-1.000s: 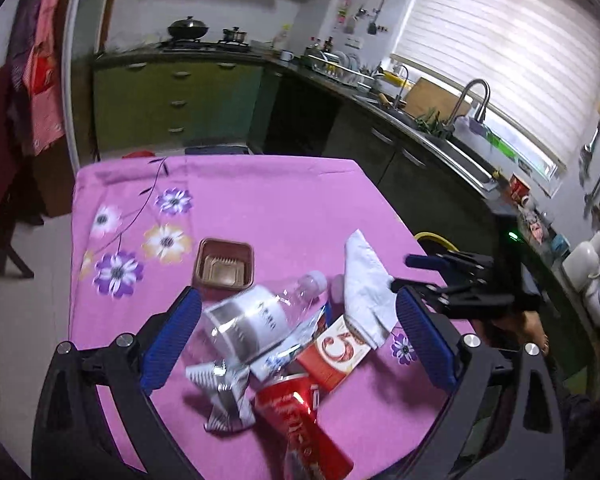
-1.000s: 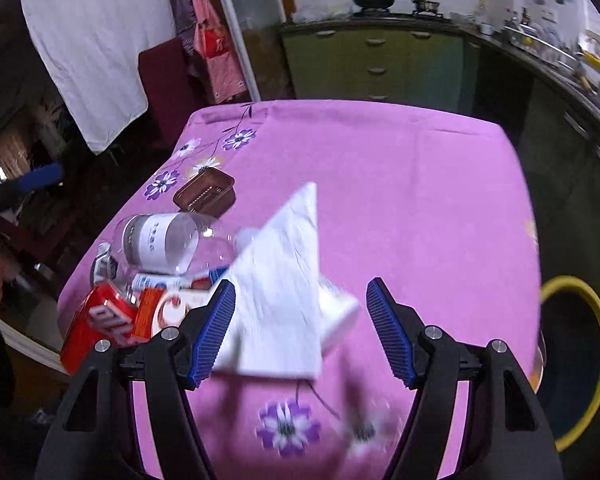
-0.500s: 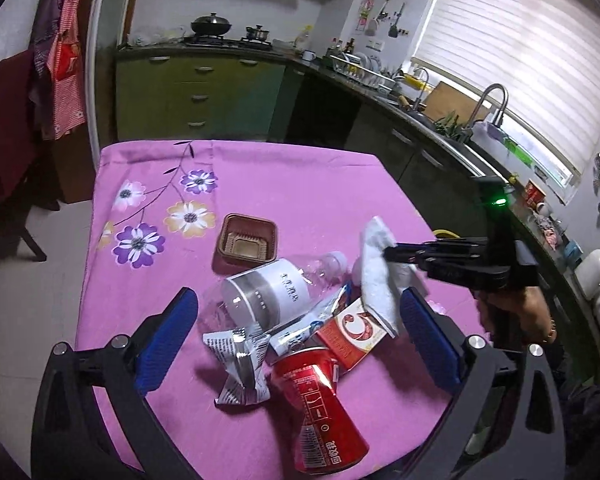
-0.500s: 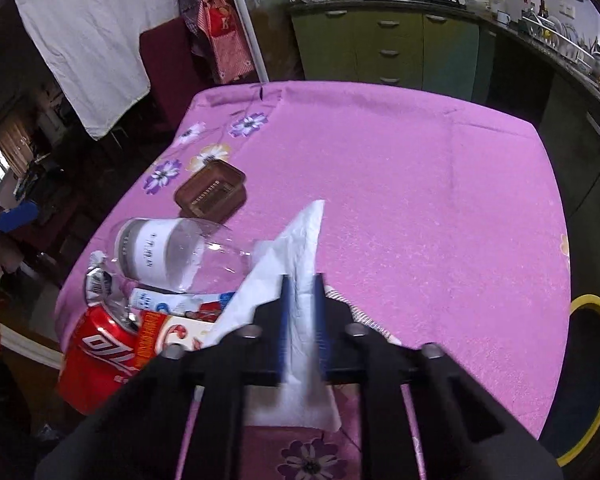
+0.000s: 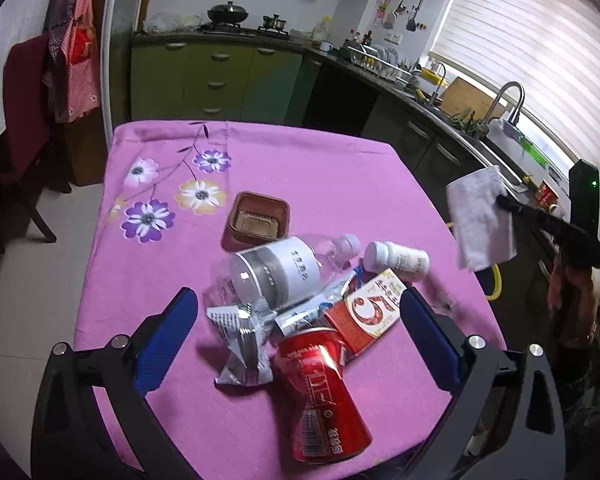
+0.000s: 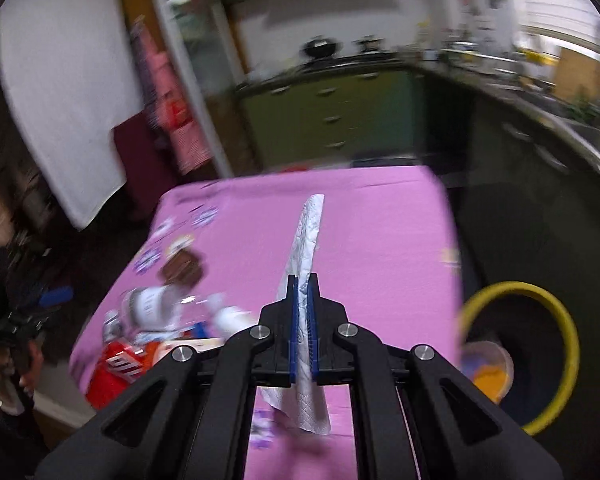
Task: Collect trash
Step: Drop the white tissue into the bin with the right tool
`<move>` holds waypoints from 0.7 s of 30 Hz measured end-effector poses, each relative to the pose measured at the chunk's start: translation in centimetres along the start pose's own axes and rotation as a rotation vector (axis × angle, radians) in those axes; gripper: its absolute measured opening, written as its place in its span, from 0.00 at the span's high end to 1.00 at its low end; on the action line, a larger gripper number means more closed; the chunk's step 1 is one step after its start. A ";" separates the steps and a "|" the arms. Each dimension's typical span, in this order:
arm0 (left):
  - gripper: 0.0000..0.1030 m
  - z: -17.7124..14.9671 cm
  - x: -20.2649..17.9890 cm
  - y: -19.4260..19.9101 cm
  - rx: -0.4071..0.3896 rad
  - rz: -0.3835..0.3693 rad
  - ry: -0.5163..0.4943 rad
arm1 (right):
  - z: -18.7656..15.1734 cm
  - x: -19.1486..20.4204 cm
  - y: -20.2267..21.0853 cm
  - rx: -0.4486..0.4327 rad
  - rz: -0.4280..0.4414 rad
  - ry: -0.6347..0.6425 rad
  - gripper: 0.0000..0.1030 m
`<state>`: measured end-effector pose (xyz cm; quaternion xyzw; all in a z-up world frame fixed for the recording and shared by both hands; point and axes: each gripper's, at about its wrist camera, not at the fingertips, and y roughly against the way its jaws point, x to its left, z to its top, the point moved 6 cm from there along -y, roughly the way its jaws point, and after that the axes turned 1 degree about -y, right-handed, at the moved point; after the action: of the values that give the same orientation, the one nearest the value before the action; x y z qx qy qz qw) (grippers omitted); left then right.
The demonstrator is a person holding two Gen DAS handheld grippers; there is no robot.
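My right gripper (image 6: 303,280) is shut on a white paper napkin (image 6: 306,248) and holds it in the air above the pink table's right side; it also shows in the left wrist view (image 5: 504,202) with the napkin (image 5: 478,220) hanging from it. My left gripper (image 5: 296,320) is open and empty, low over a trash pile: a red can (image 5: 320,376), a clear plastic bottle (image 5: 280,268), a silver wrapper (image 5: 242,340), a red-and-white box (image 5: 370,312), a small white bottle (image 5: 398,260) and a brown tray (image 5: 256,226).
A yellow-rimmed bin (image 6: 540,308) stands on the floor right of the table, with something inside. The pink flowered tablecloth (image 5: 292,168) covers the table. Kitchen cabinets (image 5: 220,80) and a sink counter (image 5: 480,136) run behind and to the right.
My right gripper has closed on the napkin, lifted it off the pile and carried it right, uncovering the small white bottle. My left gripper has stayed open over the pile.
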<state>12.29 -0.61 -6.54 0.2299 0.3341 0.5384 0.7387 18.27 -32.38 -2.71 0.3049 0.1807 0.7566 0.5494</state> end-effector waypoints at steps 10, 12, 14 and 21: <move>0.07 -0.8 -1.3 -0.2 0.062 -0.001 0.003 | -2.4 -15.7 0.7 0.038 -0.295 -0.214 0.95; 0.07 -0.8 -1.5 -0.3 0.069 0.003 -0.001 | -3.5 -18.1 -0.2 0.066 -0.334 -0.247 0.95; 0.07 -0.9 -1.7 -0.4 0.078 0.000 0.001 | -4.4 -20.0 -0.8 0.078 -0.371 -0.265 0.95; 0.07 -1.5 -2.5 -1.4 0.133 -0.024 0.005 | -6.6 -24.2 -2.6 0.104 -0.456 -0.323 0.52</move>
<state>11.59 -3.47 -7.92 0.2731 0.3736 0.5069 0.7273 20.86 -53.87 -15.58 0.4009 0.1932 0.5448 0.7108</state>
